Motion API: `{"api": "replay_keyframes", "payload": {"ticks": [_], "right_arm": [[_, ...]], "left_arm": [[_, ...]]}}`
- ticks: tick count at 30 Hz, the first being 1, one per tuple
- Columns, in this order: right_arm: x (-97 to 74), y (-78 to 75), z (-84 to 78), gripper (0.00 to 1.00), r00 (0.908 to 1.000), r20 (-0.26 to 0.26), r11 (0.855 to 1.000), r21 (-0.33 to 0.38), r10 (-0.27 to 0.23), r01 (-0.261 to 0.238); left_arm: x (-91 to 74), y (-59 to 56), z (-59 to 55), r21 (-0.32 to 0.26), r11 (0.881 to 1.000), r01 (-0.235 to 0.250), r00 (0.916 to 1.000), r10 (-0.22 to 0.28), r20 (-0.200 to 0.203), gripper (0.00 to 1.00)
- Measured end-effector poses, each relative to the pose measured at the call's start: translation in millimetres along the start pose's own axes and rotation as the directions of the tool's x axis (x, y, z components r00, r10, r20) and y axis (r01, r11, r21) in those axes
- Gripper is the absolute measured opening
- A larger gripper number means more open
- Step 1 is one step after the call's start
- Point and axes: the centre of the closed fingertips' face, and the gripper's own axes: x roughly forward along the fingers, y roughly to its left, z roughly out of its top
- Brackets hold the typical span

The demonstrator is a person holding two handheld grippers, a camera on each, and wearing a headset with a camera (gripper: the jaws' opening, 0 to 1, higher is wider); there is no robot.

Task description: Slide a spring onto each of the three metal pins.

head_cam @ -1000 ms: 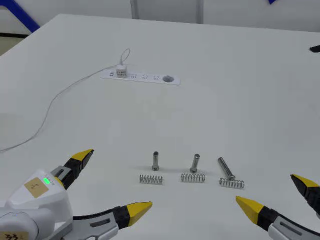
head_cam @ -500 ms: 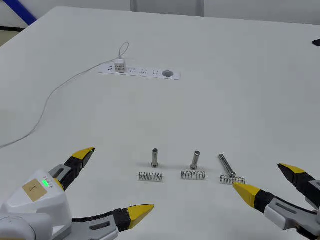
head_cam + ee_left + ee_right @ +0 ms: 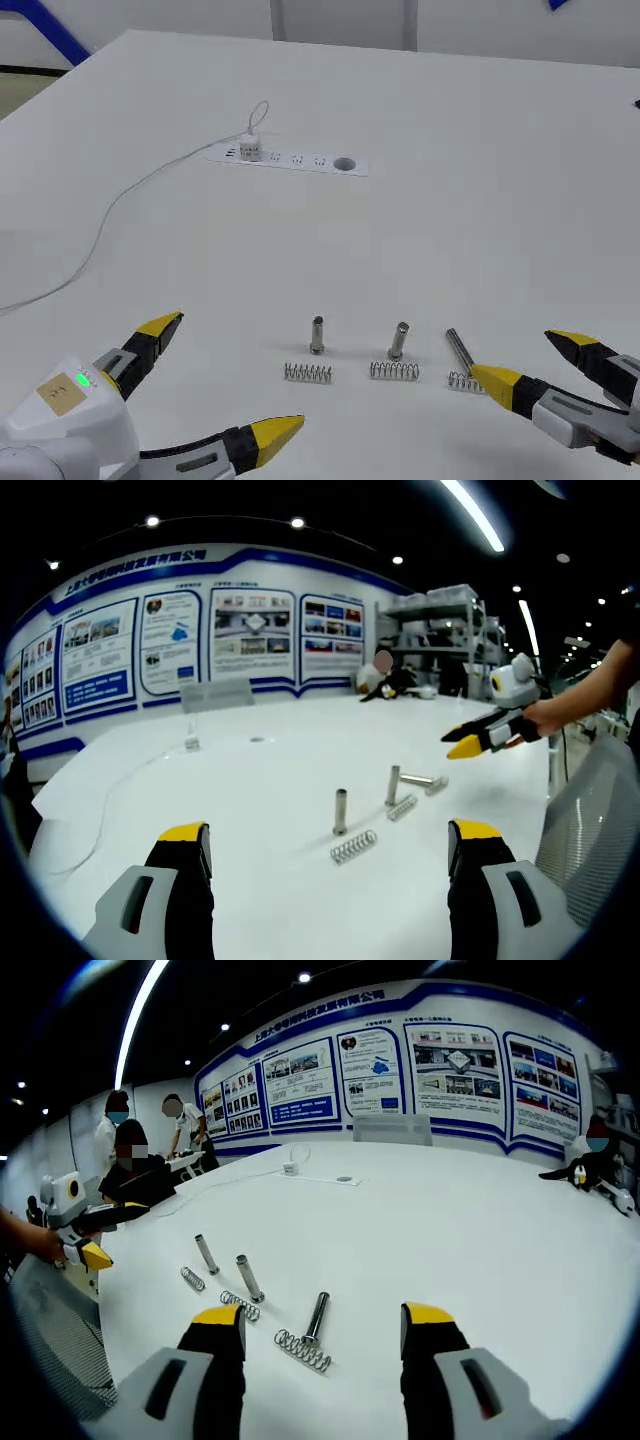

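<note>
Since no spring sits on any pin yet, you're at 0 of 3, so the whole job's ahead of you. On the white table (image 3: 520, 200) the pins run in a row w/ a spring lying just in front of each. Left pin (image 3: 317, 335) and middle pin (image 3: 399, 340) stand upright. Left spring (image 3: 307, 373) and middle spring (image 3: 394, 371) lie flat just short of them, not touching. The right pin (image 3: 459, 349) looks to be lying down at an angle, not standing. The right spring (image 3: 460, 381) lies at its near end; touching or not, can't tell, since your jaw tip covers part of it.

Your right gripper (image 3: 535, 360) is closest to the work: jaws spread wide, nothing between them, inner tip right at the right spring's end. Your left gripper (image 3: 220, 378) hangs low at the near left, also spread & empty, near the left spring but clear of it. Power strip (image 3: 295, 160) and its cable (image 3: 103, 220) sit well back, out of the way.

My read: you're lining up the first pick, prob. the right spring. Left to do: grab each spring, steady its pin, thread it on, x3. The lying pin will likely need lifting or holding down w/ the other gripper before a spring goes over it.
</note>
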Motion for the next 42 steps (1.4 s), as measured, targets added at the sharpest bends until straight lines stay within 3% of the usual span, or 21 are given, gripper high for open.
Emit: {"api": "replay_keyframes", "payload": {"ticks": [5, 11, 14, 22, 26, 39, 42], "right_arm": [[8.8, -3.0, 0.0, 0.55, 0.9999, -0.009, 1.0, -0.02, -0.014, 0.014], [19.9, 0.5, -3.7, 0.52, 0.9989, -0.047, 0.999, -0.049, 0.007, -0.009], [24.9, -2.8, -2.4, 0.46, 0.9988, -0.048, 0.997, -0.08, -0.01, 0.006], [41.5, -2.4, -8.4, 0.38, 0.9943, -0.107, 0.997, -0.082, 0.006, -0.014], [51.0, 1.4, -11.7, 0.33, 0.9895, -0.144, 0.996, -0.085, 0.019, -0.032], [74.7, 3.6, -28.3, 0.25, 0.97, -0.242, 0.993, -0.11, 0.024, -0.052], [78.3, 2.1, -32.4, 0.24, 0.9656, -0.26, 0.991, -0.127, 0.006, -0.04]], "left_arm": [[2.4, -8.3, -6.0, 0.012, 0.999, 0.032, 0.9991, -0.032, -0.029, 1.0], [2.0, -6.3, -7.0, 0.006, 1.0, 0.027, 0.9992, -0.027, -0.031, 1.0], [2.8, -9.2, -8.2, -0.003, 0.999, 0.04, 0.9986, -0.04, -0.033, 1.0], [3.6, -11.6, -10.4, 0.017, 0.999, 0.05, 0.9976, -0.049, -0.049, 1.0], [3.5, -11.2, -8.0, 0.004, 0.999, 0.049, 0.9983, -0.048, -0.033, 1.0], [3.6, -14.2, -13.6, 0.011, 0.998, 0.065, 0.9963, -0.064, -0.057, 1.0], [3.4, -13.9, -14.0, 0.009, 0.998, 0.063, 0.9963, -0.063, -0.06, 1.0]]}}
